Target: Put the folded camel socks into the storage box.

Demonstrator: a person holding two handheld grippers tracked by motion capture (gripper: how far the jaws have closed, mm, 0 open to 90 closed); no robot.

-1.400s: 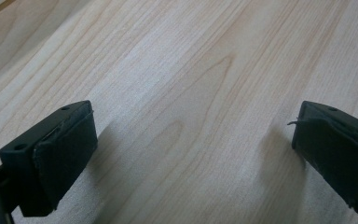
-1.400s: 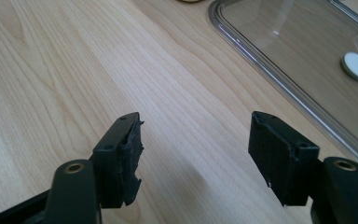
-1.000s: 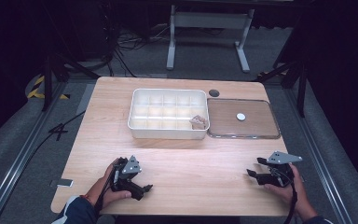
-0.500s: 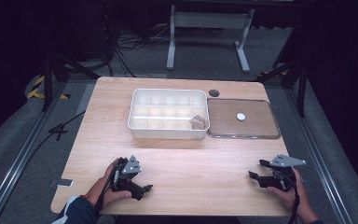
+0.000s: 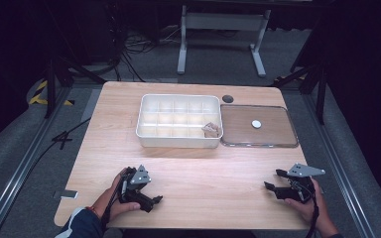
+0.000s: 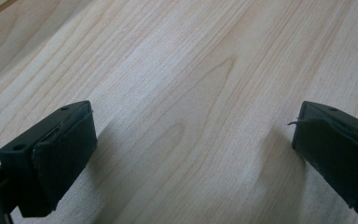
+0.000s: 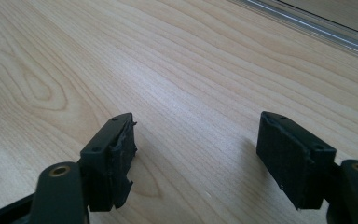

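Note:
My left gripper (image 5: 154, 202) rests on the wooden table (image 5: 203, 168) near its front left, held by a hand. Its jaws (image 6: 191, 154) stand open, with bare wood between them. My right gripper (image 5: 274, 179) lies near the front right and points left, a grey plate on top. Its jaws (image 7: 196, 154) are open and have just been opening further, with nothing between them. A white compartment tray (image 5: 149, 130) sits at the table's middle back. A small brownish thing (image 5: 211, 130) lies in its near right compartment.
A clear flat lid (image 5: 278, 134) lies right of the tray, with a small white disc (image 5: 256, 124) on it. A dark round hole (image 5: 227, 98) sits behind it in the table top. Black stands and cables are on the floor beyond the table.
Both hands keep their places on the table. The right gripper's jaws look slightly wider apart than before.

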